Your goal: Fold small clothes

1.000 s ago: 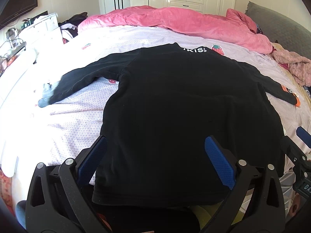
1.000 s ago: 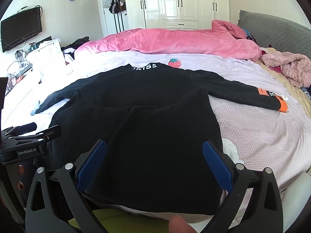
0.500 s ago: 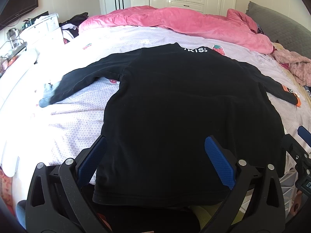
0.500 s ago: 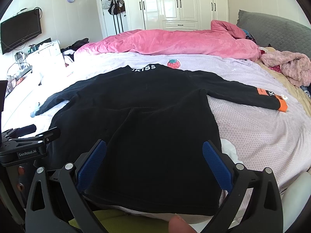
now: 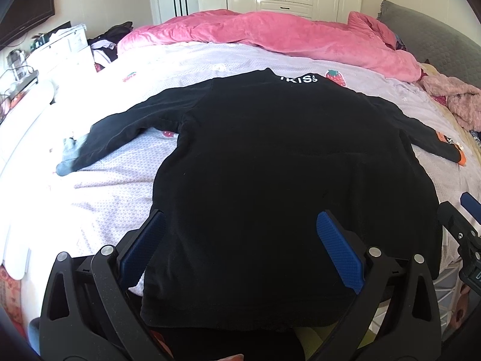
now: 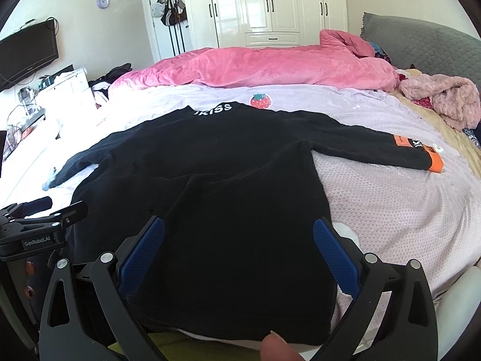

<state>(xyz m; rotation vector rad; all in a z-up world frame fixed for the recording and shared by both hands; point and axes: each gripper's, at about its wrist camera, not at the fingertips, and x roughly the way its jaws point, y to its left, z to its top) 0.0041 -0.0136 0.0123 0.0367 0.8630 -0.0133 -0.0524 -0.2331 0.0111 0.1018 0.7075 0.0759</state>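
A small black long-sleeved top (image 5: 270,162) lies flat on the bed with both sleeves spread out, white letters at its collar and an orange cuff (image 6: 435,161) on its right sleeve. It also shows in the right wrist view (image 6: 216,186). My left gripper (image 5: 240,240) is open and empty, hovering over the hem on the left side. My right gripper (image 6: 239,240) is open and empty over the hem on the right side. Each gripper shows at the edge of the other's view.
The bed has a pale lilac sheet (image 6: 390,210) with strawberry prints. A pink duvet (image 5: 270,36) is bunched along the far side. A pink fluffy garment (image 6: 445,99) lies at the far right. White furniture (image 5: 60,51) stands left of the bed.
Both grippers have drifted slightly; the view has tilted up a little. The top has not moved and both grippers stay open.
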